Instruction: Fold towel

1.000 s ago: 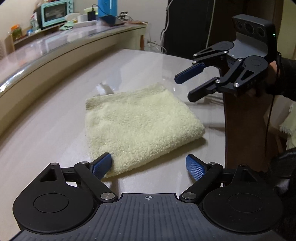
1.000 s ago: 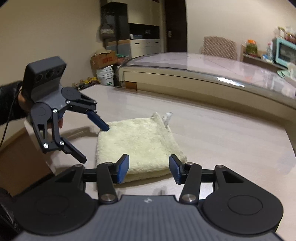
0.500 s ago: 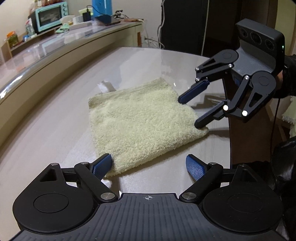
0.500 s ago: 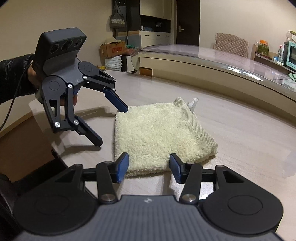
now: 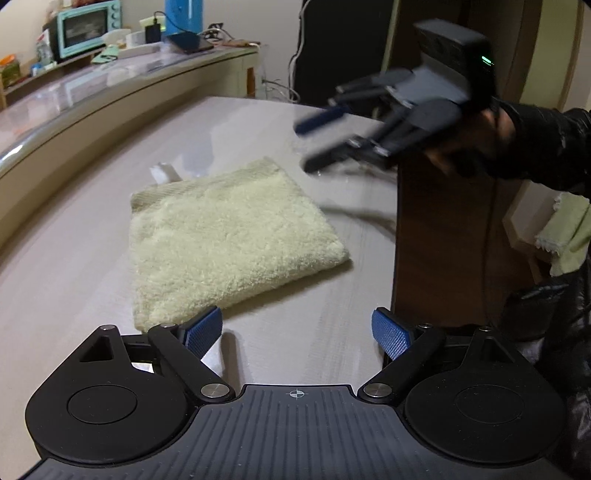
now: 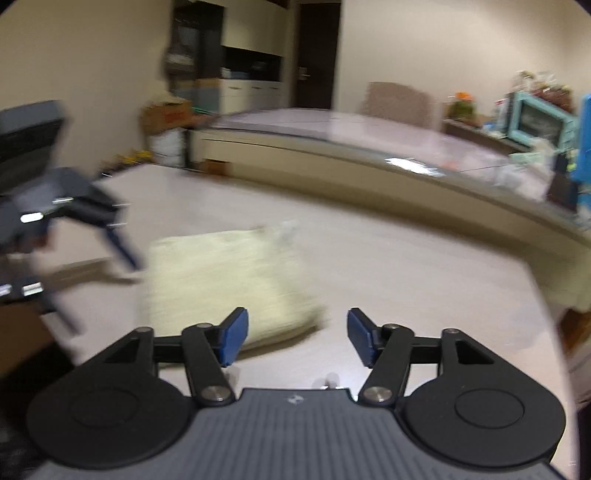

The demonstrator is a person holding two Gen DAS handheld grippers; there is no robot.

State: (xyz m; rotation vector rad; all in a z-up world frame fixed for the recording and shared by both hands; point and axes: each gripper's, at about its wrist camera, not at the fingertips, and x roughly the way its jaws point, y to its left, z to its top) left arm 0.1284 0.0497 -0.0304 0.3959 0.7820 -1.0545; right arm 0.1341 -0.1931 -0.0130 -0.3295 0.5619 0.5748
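Note:
A pale yellow towel [image 5: 229, 236] lies folded into a thick square on the light table [image 5: 66, 266], a white label sticking out at its far edge. It also shows, blurred, in the right wrist view [image 6: 221, 280]. My left gripper [image 5: 297, 332] is open and empty just above the table at the towel's near corner. My right gripper [image 6: 297, 338] is open and empty, raised above the table beside the towel. It appears blurred in the left wrist view [image 5: 314, 144], above the towel's far right side. The left gripper shows blurred at the left of the right wrist view [image 6: 96, 280].
A long curved counter [image 5: 110, 96] runs behind the table, with a teal toaster oven [image 5: 88, 27] and small items on it. A dark wooden panel [image 5: 443, 240] stands at the table's right edge. A yellow-green cloth [image 5: 565, 236] hangs at far right.
My right gripper has lifted off the towel's right edge and swung up and away, its jaws opening wider. The left gripper has stayed at the towel's near corner. The towel lies unchanged.

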